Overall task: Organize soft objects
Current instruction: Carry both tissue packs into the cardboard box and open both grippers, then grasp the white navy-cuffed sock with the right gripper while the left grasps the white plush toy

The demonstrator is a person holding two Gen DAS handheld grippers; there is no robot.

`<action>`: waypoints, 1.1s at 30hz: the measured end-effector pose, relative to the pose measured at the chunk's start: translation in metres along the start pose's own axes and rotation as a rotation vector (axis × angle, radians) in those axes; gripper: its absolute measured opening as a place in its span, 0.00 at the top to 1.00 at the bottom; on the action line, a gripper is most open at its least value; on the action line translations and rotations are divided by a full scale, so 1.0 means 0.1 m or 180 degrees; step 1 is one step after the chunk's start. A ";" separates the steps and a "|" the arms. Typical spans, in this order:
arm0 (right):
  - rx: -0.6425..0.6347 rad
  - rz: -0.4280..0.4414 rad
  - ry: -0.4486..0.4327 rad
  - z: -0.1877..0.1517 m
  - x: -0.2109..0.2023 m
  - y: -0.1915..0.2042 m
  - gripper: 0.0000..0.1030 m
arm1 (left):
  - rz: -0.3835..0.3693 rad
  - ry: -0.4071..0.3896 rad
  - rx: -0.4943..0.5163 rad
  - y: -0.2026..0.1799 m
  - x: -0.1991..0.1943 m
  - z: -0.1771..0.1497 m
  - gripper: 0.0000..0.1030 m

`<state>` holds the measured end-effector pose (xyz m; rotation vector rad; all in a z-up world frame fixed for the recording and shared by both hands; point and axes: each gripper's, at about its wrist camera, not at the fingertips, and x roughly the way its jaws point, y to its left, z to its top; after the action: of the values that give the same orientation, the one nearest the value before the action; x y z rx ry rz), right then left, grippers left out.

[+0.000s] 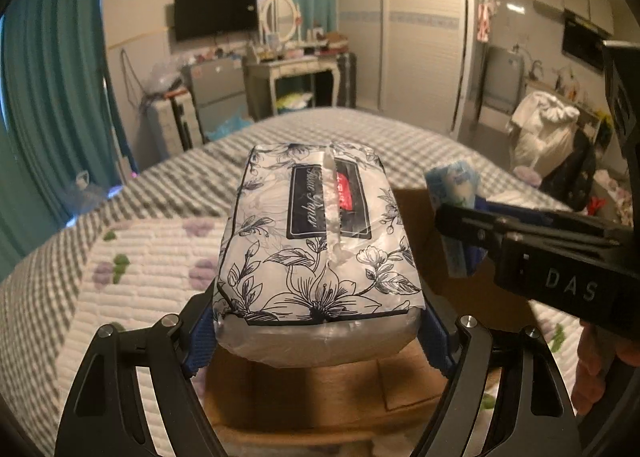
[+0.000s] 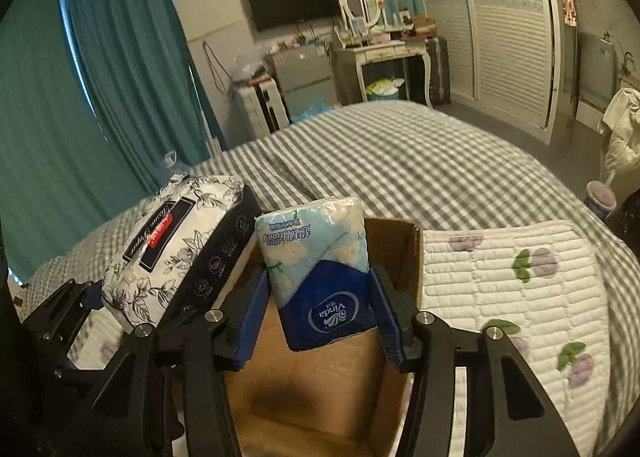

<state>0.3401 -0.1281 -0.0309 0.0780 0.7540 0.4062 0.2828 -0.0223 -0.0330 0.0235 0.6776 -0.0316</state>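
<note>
My left gripper (image 1: 316, 321) is shut on a white tissue pack with black flower print (image 1: 316, 241) and holds it above an open cardboard box (image 1: 304, 397). The same pack shows at the left of the right wrist view (image 2: 172, 245). My right gripper (image 2: 320, 309) is shut on a small blue and white Vinda tissue pack (image 2: 320, 265), held over the box (image 2: 316, 389). In the left wrist view this small pack (image 1: 452, 193) and the right gripper (image 1: 464, 233) hang at the right, close beside the big pack.
The box stands on a white quilted pad with purple flowers (image 2: 512, 289) on a grey checked bed (image 2: 400, 161). Teal curtains (image 2: 100, 97) are at the left. A dressing table (image 1: 296, 69), wardrobe (image 2: 508, 25) and clothes pile (image 1: 544, 129) lie beyond the bed.
</note>
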 end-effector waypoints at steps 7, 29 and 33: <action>0.0114 0.0165 0.0014 0.02 0.17 -0.10 0.47 | -0.0063 -0.0041 0.0007 -0.05 0.04 -0.02 0.04; -0.0779 -0.0026 -0.0348 -0.04 -2.35 0.48 0.01 | 0.0353 -0.0599 -0.0052 -0.15 -2.21 -0.06 0.00; -0.0944 0.0037 -0.0150 -0.36 -2.37 0.53 0.01 | 0.0389 -0.0489 -0.0075 -0.12 -2.24 -0.32 0.00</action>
<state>0.1432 -0.1738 0.1081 -0.1858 0.6406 0.5216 0.0878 -0.0288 0.0821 0.0393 0.5220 0.0914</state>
